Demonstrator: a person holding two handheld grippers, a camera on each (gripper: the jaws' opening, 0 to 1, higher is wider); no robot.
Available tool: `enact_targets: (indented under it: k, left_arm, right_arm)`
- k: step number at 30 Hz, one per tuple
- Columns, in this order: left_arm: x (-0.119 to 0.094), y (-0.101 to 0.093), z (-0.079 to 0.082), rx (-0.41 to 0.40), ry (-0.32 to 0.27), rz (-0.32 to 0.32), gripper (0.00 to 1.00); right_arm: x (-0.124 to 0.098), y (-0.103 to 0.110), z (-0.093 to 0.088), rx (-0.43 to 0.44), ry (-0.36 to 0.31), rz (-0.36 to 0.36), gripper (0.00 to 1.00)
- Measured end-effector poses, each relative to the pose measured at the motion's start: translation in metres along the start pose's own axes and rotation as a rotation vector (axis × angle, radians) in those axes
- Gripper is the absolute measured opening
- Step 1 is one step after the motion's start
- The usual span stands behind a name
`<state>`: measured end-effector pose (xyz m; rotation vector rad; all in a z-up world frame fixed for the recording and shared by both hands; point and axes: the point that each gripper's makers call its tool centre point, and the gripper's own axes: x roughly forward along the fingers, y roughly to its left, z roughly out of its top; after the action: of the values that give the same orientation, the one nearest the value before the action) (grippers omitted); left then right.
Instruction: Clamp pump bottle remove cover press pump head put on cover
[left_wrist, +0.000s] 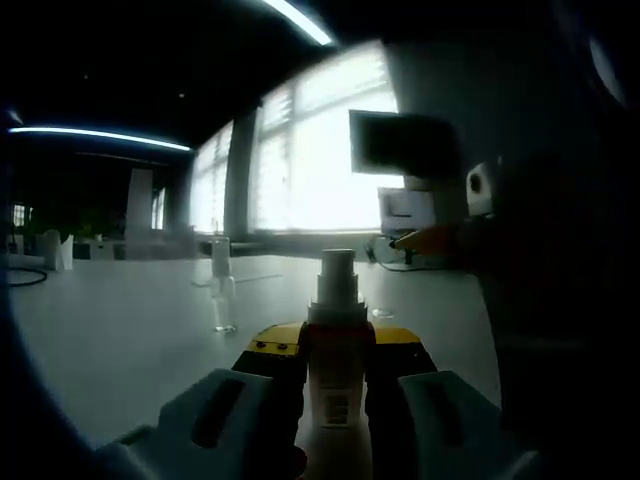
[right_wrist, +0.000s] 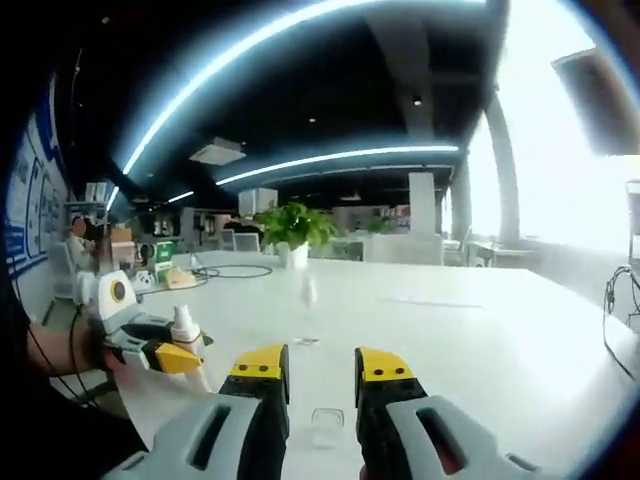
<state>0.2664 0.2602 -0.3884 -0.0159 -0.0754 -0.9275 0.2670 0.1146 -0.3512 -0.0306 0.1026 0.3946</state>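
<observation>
The left gripper (left_wrist: 335, 400) holds the bottle (left_wrist: 333, 395) upright, jaws closed on its body, just above the table (left_wrist: 120, 330). The pump head (left_wrist: 336, 275) stands bare; the cover is already off. In the right gripper view the same bottle (right_wrist: 185, 340) appears at the left, held by the other gripper, with the person's hand behind it.

The right gripper (right_wrist: 322, 385) hovers over the table with its jaws a narrow gap apart and holding nothing. A small clear piece (right_wrist: 326, 424) lies on the table between its jaws, probably the cover.

Farther out on the table stands a second clear bottle (left_wrist: 222, 290). A plant (right_wrist: 293, 228) sits at the far edge.

Step in hand, by judgement: pressing the pump head. The next move calls for the right gripper to swing left, settle on the head, and push straight down while the left grip stays firm.
</observation>
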Motion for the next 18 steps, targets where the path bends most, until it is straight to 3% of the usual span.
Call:
enact_targets:
  k: [7, 10, 18]
  left_arm:
    - [0.0, -0.001, 0.0, 0.002, 0.0, 0.002, 0.13]
    - [0.0, -0.001, 0.0, 0.003, 0.0, 0.002, 0.13]
    - [0.0, -0.001, 0.0, 0.005, 0.0, 0.002, 0.13]
  right_arm:
    - [0.004, 0.001, -0.016, 0.009, 0.044, -0.006, 0.2]
    - [0.008, 0.007, -0.022, 0.052, 0.053, 0.012, 0.2]
    - [0.015, 0.003, -0.053, 0.037, 0.145, -0.011, 0.2]
